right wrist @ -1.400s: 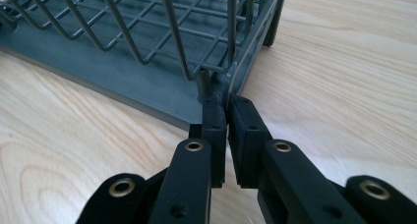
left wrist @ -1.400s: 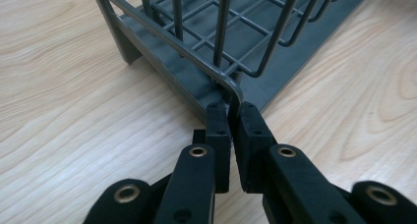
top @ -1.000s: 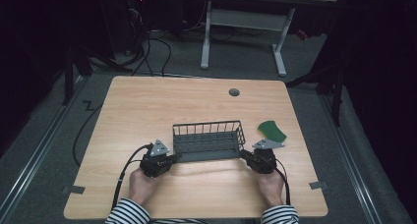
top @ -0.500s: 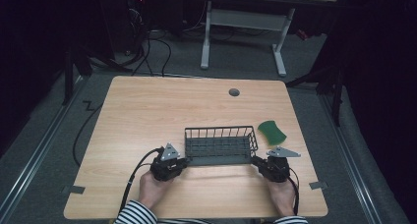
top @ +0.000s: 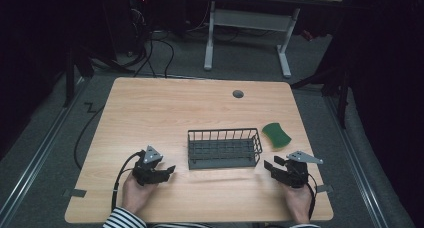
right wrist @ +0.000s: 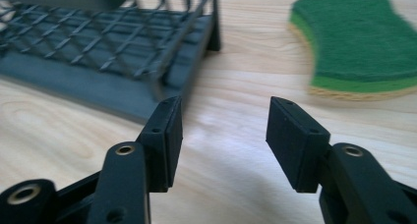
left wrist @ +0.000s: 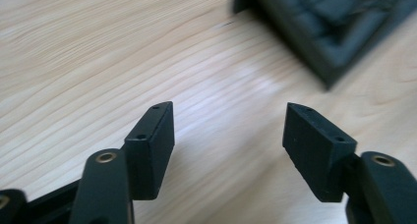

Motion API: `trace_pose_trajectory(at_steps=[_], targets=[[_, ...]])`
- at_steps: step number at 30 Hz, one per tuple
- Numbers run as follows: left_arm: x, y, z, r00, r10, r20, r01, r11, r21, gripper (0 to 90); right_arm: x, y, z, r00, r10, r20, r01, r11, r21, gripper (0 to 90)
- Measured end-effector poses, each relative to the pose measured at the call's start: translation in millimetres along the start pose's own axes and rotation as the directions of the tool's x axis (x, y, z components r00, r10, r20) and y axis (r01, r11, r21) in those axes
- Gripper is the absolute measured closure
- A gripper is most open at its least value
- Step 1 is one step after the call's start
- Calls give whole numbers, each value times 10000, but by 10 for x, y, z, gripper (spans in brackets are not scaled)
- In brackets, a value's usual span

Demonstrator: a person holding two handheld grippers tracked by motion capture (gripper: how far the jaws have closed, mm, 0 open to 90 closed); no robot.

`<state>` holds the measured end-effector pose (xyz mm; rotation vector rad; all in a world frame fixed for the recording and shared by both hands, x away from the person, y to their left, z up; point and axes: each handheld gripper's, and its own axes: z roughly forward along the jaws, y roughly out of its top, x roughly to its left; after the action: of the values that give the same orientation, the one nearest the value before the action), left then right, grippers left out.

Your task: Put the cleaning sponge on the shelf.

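A dark grey wire basket (top: 224, 148) stands upright and empty on the near right part of the table. A green scouring sponge (top: 276, 135) lies flat just right of it.

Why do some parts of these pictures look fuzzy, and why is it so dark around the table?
In the left hand-held gripper view, the wire basket at the top right is smeared and out of focus. In the right hand-held gripper view, the basket's near edge and the green sponge are soft. In the high view, the table is lit while the floor around it falls into dark shadow.
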<state>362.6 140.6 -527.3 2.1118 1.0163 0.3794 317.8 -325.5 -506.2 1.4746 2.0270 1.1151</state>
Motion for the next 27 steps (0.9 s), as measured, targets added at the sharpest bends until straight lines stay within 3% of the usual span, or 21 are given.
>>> trace_pose_trajectory(at_steps=[5, 11, 20, 23, 27], targets=[[160, -60, 11, 9966, -341, -744, 341, 9994, -14, 346, -146, 87, 15, 9981, 23, 618, -17, 10000, -91, 410], [241, -76, 28, 9915, -578, -1168, 555, 9982, -231, 321, -303, 251, 49, 9927, 322, 1166, -323, 9995, -17, 372], [244, -73, 32, 9902, -634, -1246, 609, 9979, -240, 315, -427, 559, 210, 9853, 82, 1706, -179, 9983, 552, 317], [245, -73, 33, 9902, -645, -1237, 619, 9978, -246, 314, -470, 705, 334, 9801, -161, 1979, -71, 9932, 1160, 286], [250, -73, 30, 9905, -676, -1201, 652, 9976, -241, 318, -523, 783, 417, 9771, -104, 2126, -249, 9864, 1624, 273]])
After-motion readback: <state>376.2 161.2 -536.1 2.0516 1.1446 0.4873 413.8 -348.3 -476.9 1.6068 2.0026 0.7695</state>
